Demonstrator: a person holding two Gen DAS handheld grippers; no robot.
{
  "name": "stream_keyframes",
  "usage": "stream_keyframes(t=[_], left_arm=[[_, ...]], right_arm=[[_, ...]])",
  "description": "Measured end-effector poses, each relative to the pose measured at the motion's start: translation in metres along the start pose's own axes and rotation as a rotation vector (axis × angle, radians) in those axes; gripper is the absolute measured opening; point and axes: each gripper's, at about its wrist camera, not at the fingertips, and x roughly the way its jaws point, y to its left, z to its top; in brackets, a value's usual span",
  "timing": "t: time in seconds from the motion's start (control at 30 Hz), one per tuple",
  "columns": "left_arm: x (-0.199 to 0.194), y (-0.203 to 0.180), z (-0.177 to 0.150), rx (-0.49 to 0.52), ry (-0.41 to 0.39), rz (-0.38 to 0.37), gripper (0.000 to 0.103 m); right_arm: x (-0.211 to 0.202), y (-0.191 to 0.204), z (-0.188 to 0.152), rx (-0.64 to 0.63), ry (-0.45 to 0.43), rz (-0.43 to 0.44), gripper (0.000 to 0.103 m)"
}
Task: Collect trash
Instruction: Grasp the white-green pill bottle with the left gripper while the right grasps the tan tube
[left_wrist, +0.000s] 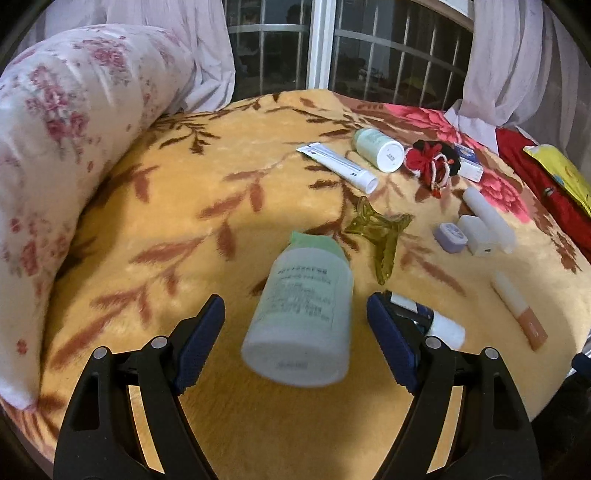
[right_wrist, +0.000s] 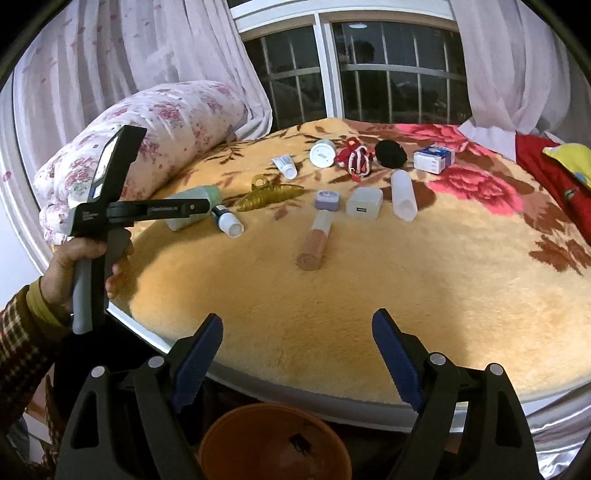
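A pale green bottle (left_wrist: 301, 314) lies on its side on the yellow blanket, base toward me, between the open fingers of my left gripper (left_wrist: 295, 339), which do not touch it. It also shows in the right wrist view (right_wrist: 192, 206), partly behind the left gripper's body. A small white bottle (left_wrist: 443, 326) lies just right of the left gripper's right finger. My right gripper (right_wrist: 297, 354) is open and empty above the bed's near edge. An orange bin (right_wrist: 275, 443) stands below it, with a small dark item inside.
On the blanket lie a yellow hair clip (right_wrist: 271, 194), a pink tube (right_wrist: 316, 240), a white charger (right_wrist: 364, 203), a purple case (right_wrist: 327, 201), a white cylinder (right_wrist: 402, 195), a toothpaste tube (left_wrist: 338, 166), a round jar (left_wrist: 380, 149), a red-and-black accessory (left_wrist: 432, 160) and a small box (right_wrist: 434, 158). A floral quilt (left_wrist: 55, 147) is rolled at left.
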Motion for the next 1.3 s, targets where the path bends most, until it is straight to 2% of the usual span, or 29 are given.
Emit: stream_keyframes(t=[0.03, 0.07, 0.13, 0.4, 0.5, 0.77, 0.93, 1.03, 1.17, 1.2, 1.23, 1.27, 1.3], left_arm=[[0.002, 0.001, 0.001, -0.007, 0.0, -0.009, 0.062], [0.005, 0.002, 0.0, -0.019, 0.013, -0.035, 0.05], [0.005, 0.006, -0.002, -0.055, 0.007, -0.054, 0.049], [-0.025, 0.01, -0.018, -0.092, -0.063, -0.022, 0.048], [-0.037, 0.01, -0.028, -0.099, -0.08, -0.009, 0.047], [-0.062, 0.006, -0.053, -0.121, -0.105, -0.026, 0.047], [-0.07, 0.003, -0.06, -0.125, -0.117, -0.039, 0.047], [-0.073, 0.0, -0.062, -0.123, -0.119, -0.047, 0.047], [-0.074, -0.002, -0.065, -0.117, -0.115, -0.051, 0.048], [-0.074, -0.003, -0.066, -0.117, -0.114, -0.053, 0.048], [-0.075, -0.004, -0.067, -0.117, -0.113, -0.055, 0.048], [-0.075, -0.005, -0.068, -0.115, -0.112, -0.058, 0.048], [-0.075, -0.007, -0.069, -0.111, -0.109, -0.06, 0.047]], right_arm=[[0.001, 0.0, 0.0, 0.003, -0.001, -0.001, 0.081], [0.002, -0.001, 0.0, 0.004, 0.001, 0.0, 0.081], [0.005, 0.0, 0.001, 0.002, 0.005, 0.0, 0.081], [0.015, -0.001, 0.007, -0.006, 0.008, -0.011, 0.081], [0.022, -0.001, 0.015, -0.012, -0.002, -0.026, 0.081], [0.045, 0.002, 0.042, -0.051, -0.059, -0.095, 0.081], [0.062, 0.001, 0.054, -0.049, -0.064, -0.118, 0.08], [0.078, 0.0, 0.059, -0.052, -0.039, -0.132, 0.074], [0.099, -0.006, 0.058, -0.036, 0.028, -0.115, 0.05], [0.101, -0.007, 0.057, -0.031, 0.03, -0.107, 0.048], [0.101, -0.006, 0.057, -0.039, 0.028, -0.108, 0.039], [0.099, -0.003, 0.058, -0.064, 0.026, -0.112, 0.023], [0.097, -0.002, 0.058, -0.073, 0.026, -0.106, 0.018]])
